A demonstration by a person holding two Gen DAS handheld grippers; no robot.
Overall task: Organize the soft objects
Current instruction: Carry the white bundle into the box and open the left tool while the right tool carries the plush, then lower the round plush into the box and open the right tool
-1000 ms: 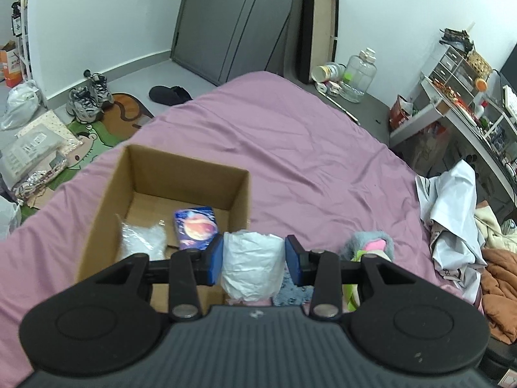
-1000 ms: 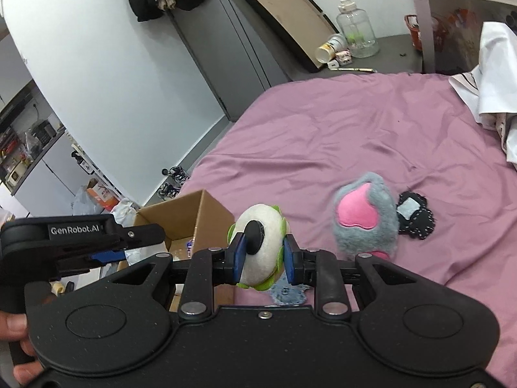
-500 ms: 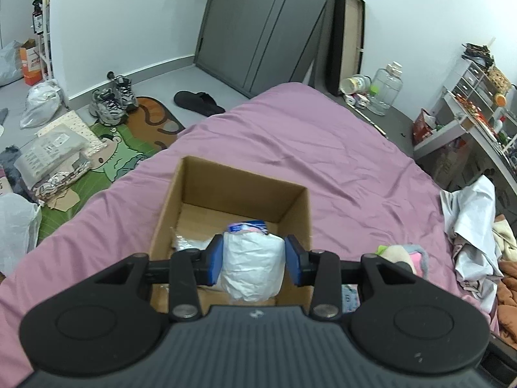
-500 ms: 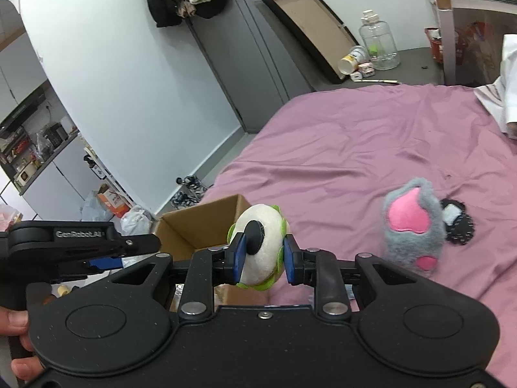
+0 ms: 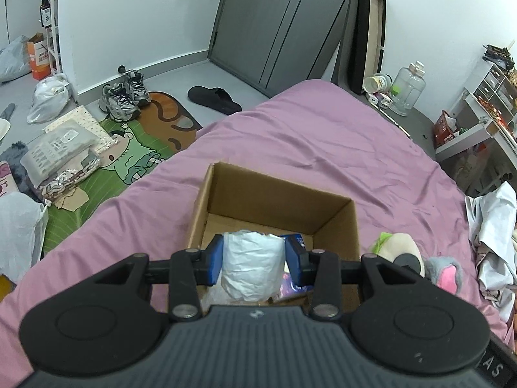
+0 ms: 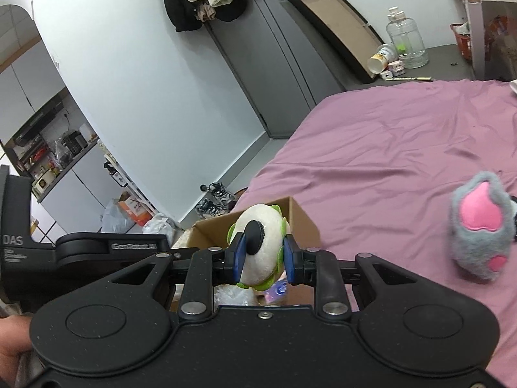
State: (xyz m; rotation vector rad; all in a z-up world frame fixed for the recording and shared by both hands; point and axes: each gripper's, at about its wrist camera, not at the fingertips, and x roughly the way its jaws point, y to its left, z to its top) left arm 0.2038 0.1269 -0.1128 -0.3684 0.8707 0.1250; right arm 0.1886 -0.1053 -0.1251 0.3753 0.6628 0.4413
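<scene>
My left gripper is shut on a white crinkled soft bundle and holds it over the near part of an open cardboard box on the purple bed. A blue packet lies inside the box. My right gripper is shut on a cream plush toy with green trim and a black disc, just right of the box; the toy also shows in the left wrist view. A grey and pink plush paw lies on the bed to the right.
The purple bed sheet stretches beyond the box. White clothes are piled at the bed's right edge. Shoes, a slipper, bags and a green mat lie on the floor to the left. A water jug stands at the back.
My left gripper has carried the white bundle leftward from beside the box to over it. My right gripper has moved left with the plush toy, closer to the box; the paw now lies farther right.
</scene>
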